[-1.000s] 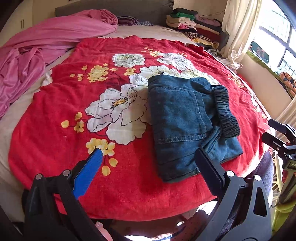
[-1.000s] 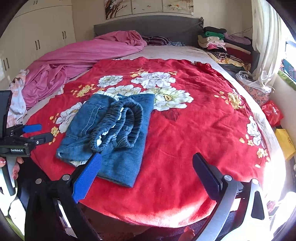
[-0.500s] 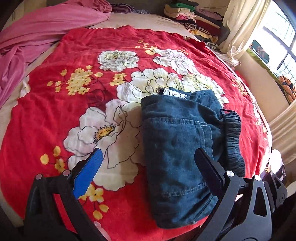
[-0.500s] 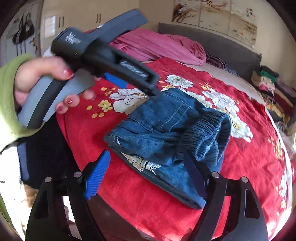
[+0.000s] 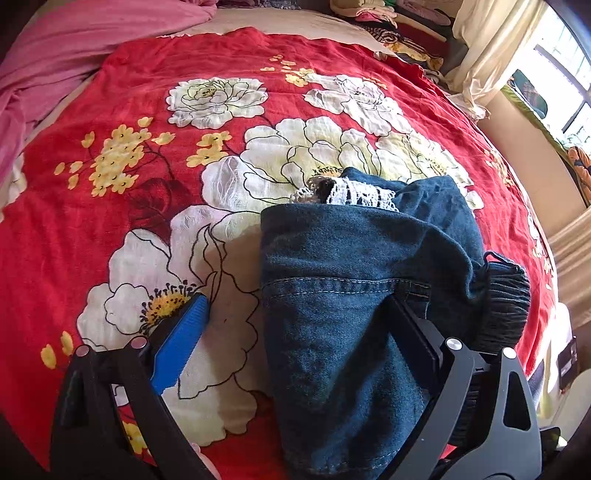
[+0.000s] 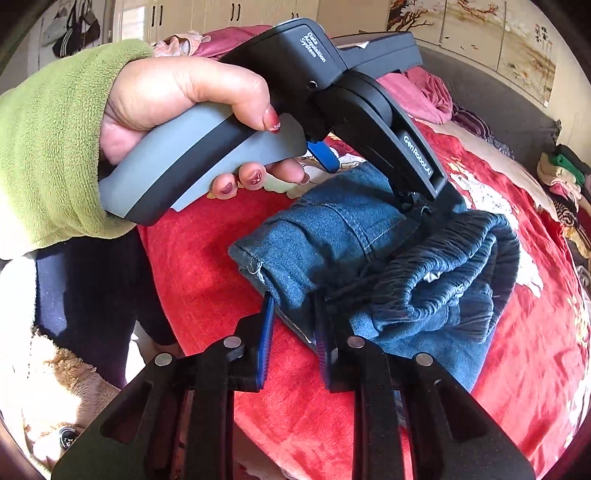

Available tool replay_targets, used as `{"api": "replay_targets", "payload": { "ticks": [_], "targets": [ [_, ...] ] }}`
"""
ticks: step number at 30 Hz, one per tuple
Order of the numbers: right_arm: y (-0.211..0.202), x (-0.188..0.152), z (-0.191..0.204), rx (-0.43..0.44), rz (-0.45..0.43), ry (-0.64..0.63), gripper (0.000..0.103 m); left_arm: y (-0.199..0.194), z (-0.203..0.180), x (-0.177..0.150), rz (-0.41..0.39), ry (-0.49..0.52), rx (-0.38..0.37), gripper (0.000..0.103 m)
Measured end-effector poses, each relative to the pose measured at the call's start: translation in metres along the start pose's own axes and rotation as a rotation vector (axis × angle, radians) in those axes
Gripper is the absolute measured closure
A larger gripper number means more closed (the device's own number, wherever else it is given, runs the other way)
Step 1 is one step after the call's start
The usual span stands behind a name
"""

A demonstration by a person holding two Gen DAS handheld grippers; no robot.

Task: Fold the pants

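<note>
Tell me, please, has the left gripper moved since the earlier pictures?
Yes. The left gripper has closed in on the folded jeans, toward the white flowers on the red blanket.

In the left wrist view the near hem of the pants (image 5: 332, 332) runs off the bottom edge, and the left claw (image 5: 295, 325) has its dark finger (image 5: 413, 332) covering part of the denim. The stacked clothes (image 5: 406, 14) are cut by the top edge. In the right wrist view the person's sleeve (image 6: 48, 147) leaves the left edge.

green fleece sleeve (image 6: 48, 147), red-painted nails (image 6: 255, 175)
</note>
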State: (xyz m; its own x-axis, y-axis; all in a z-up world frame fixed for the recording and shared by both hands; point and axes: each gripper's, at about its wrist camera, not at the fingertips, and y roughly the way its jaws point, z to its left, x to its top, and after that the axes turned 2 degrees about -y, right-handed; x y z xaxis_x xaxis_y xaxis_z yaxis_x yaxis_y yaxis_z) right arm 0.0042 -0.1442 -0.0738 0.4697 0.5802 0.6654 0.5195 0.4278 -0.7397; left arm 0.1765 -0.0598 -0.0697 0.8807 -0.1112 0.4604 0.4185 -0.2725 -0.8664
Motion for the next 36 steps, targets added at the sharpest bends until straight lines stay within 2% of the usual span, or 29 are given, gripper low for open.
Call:
{"api": "replay_targets", "payload": {
  "ticks": [5,9,11,14,16,17,21,24,28,32,36],
  "targets": [
    [-0.015,0.002,-0.004,0.049,0.025,0.06,0.081,-0.01,0.001,-0.005,-0.019,-0.017,-0.009,0.014],
    [-0.049,0.001,-0.01,0.056,-0.043,0.114,0.081,-0.03,-0.003,-0.01,-0.08,0.002,0.013,0.014],
    [-0.063,0.002,-0.018,0.027,-0.068,0.142,0.08,-0.041,-0.004,-0.013,-0.116,-0.002,0.015,0.014],
    [-0.08,0.005,-0.033,-0.023,-0.114,0.206,0.069,-0.058,-0.006,-0.019,-0.165,0.01,0.033,0.014],
    [-0.089,0.006,-0.046,-0.062,-0.141,0.254,0.054,-0.068,-0.007,-0.023,-0.191,0.017,0.042,0.012],
    [-0.092,0.005,-0.053,-0.069,-0.154,0.283,0.053,-0.073,-0.007,-0.025,-0.202,0.014,0.042,0.01],
    [-0.113,-0.001,-0.079,-0.143,-0.207,0.391,0.03,-0.083,-0.007,-0.032,-0.214,0.0,0.026,0.01],
    [-0.123,-0.002,-0.097,-0.218,-0.231,0.429,0.018,-0.087,-0.011,-0.038,-0.224,0.006,0.026,0.01],
    [-0.131,-0.004,-0.117,-0.301,-0.226,0.469,0.014,-0.091,-0.016,-0.04,-0.228,0.011,0.019,0.01],
    [-0.133,-0.012,-0.137,-0.317,-0.237,0.556,0.011,-0.093,-0.018,-0.043,-0.237,0.036,0.048,0.01],
    [-0.124,-0.019,-0.152,-0.326,-0.206,0.596,0.011,-0.089,-0.016,-0.044,-0.238,0.037,0.077,0.01]
  ]
}}
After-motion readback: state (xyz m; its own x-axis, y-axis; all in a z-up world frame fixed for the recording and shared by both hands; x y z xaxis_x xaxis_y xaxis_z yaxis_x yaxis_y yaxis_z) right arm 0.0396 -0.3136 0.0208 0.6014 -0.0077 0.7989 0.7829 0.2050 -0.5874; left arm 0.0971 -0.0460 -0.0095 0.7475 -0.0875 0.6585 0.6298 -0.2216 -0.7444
